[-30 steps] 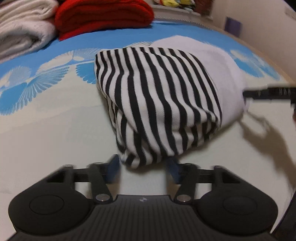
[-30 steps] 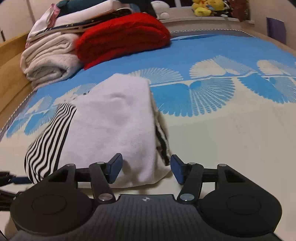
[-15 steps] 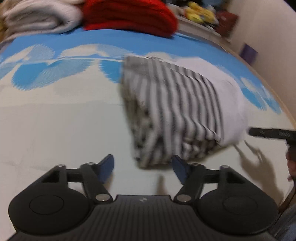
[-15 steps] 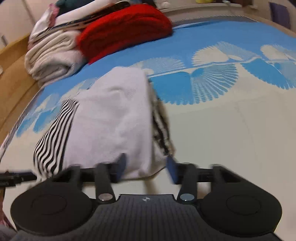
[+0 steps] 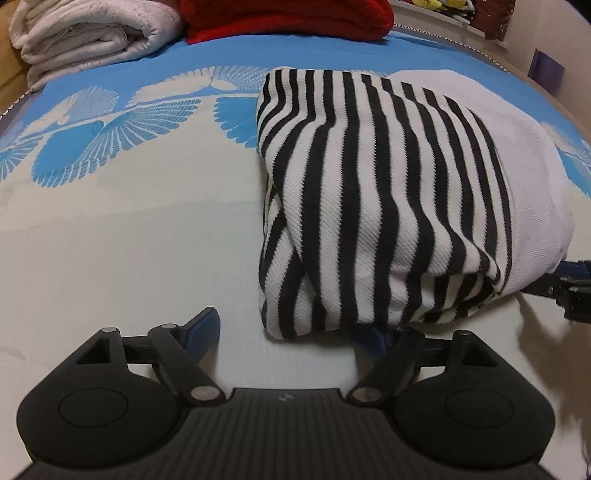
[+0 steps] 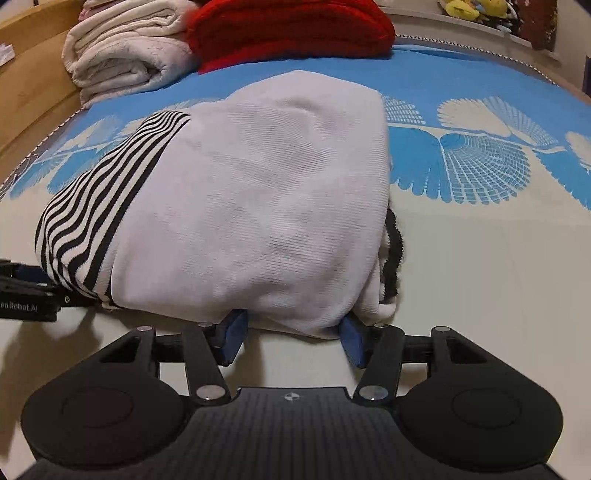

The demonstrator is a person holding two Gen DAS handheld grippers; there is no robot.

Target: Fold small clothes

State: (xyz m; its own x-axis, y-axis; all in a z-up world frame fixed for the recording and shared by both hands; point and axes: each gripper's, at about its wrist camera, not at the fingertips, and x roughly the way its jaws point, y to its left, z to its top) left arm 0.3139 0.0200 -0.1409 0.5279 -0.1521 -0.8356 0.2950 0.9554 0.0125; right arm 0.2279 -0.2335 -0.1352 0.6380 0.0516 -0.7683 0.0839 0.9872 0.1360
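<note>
Because the folded garment [image 5: 399, 192] bulges over both grippers' fingertips, a good deal is hidden. In the left wrist view the left gripper [image 5: 291, 332] shows its left blue pad bare over the bedspread [image 5: 129, 240], while the right pad is mostly tucked under the striped near edge at about 5 o'clock of the bundle. Its jaws have just been opening and now stand wide, pressing nothing; only the near left corner of the cloth reaches between them. At 3 o'clock the other tool's dark tip pokes in from the frame edge, cut off.

In the right wrist view the right gripper [image 6: 291, 336] has both blue pads partly buried under the white hem. The jaws are moderately spread with a lobe of white fabric sagging between them; whether the pads actually press on it I cannot tell. The left tool's body is clipped at 9 o'clock, its lettering only half legible.

The garment lies in the middle of the bed, half striped black and white, half plain white. From the right wrist its long axis runs from 6 toward 12 o'clock, striped part at 9. A dark-edged layer peeks out at 4 o'clock, its shape unclear.

Beyond, at 11 to 12 o'clock, a rolled white blanket [image 6: 122, 48] and a red knit pile [image 6: 291, 29] are cropped by the top edge.
</note>
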